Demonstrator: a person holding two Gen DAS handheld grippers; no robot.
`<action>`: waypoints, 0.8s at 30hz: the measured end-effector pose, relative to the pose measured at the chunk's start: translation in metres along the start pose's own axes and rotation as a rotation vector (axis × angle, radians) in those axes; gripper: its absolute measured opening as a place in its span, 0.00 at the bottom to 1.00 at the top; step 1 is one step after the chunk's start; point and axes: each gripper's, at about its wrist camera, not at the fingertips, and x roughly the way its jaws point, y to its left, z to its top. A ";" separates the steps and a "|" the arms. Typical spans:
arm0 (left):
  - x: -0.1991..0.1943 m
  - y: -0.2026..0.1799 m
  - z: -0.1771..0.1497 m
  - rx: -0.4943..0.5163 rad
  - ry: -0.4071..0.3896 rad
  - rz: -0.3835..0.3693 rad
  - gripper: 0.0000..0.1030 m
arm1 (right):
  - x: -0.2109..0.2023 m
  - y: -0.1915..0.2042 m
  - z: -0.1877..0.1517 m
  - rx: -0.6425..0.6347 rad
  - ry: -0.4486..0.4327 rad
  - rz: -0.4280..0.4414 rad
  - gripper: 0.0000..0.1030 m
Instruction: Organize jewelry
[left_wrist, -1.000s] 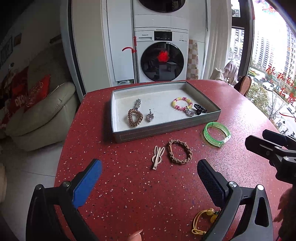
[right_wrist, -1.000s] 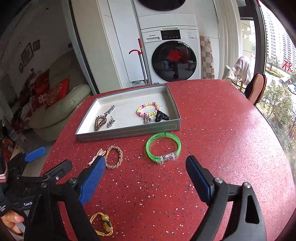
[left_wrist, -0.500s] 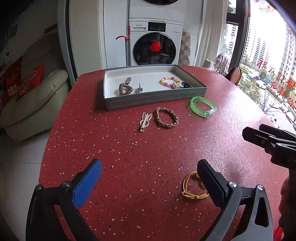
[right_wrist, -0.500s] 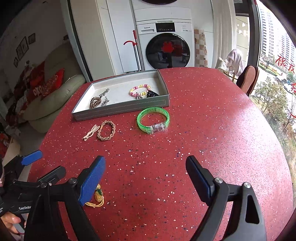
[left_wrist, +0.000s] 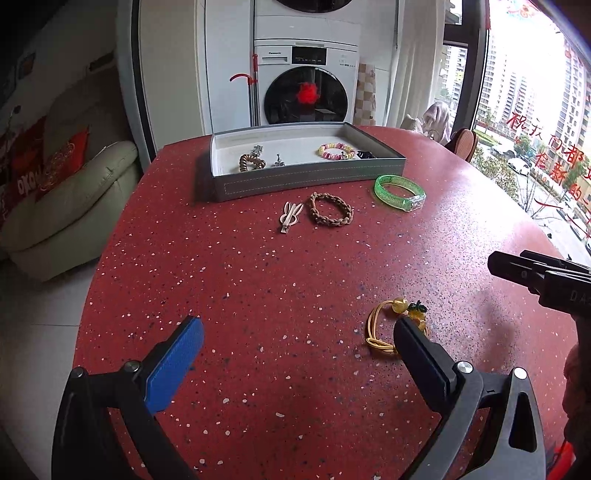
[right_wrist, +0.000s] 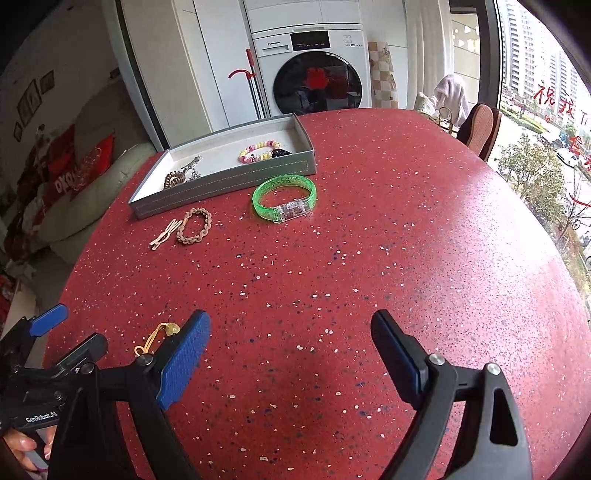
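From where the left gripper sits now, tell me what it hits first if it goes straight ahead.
Bare red table first. The left gripper is open, and the yellow cord bracelet lies just off line by its right finger. Farther along sit the bunny hair clip and braided brown bracelet, then the gray tray. Depth is uncertain.

The left gripper (left_wrist: 297, 341) is held low and tilted slightly downward, its two fingers spread wide apart with nothing between them; the inner pad of the left finger (left_wrist: 173, 363) is blue, while the right finger (left_wrist: 421, 354) shows its dark side. The right gripper (right_wrist: 290, 345) is posed much the same, jaws wide open and empty, a blue pad facing inward on one finger (right_wrist: 183, 363). The two tools sit side by side: the right gripper's black body shows at the right edge of the left wrist view, and the left gripper shows at the lower left of the right wrist view, where the person's left hand (right_wrist: 22, 448) grips its handle.
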 end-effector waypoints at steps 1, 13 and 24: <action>-0.001 -0.001 -0.001 0.002 -0.002 -0.004 1.00 | 0.000 -0.002 0.000 0.005 0.001 -0.002 0.88; 0.009 -0.027 -0.001 0.099 0.021 -0.076 1.00 | 0.006 -0.013 -0.001 0.012 0.032 -0.019 0.88; 0.029 -0.052 0.000 0.149 0.045 -0.092 1.00 | 0.024 -0.010 0.014 -0.009 0.069 -0.017 0.88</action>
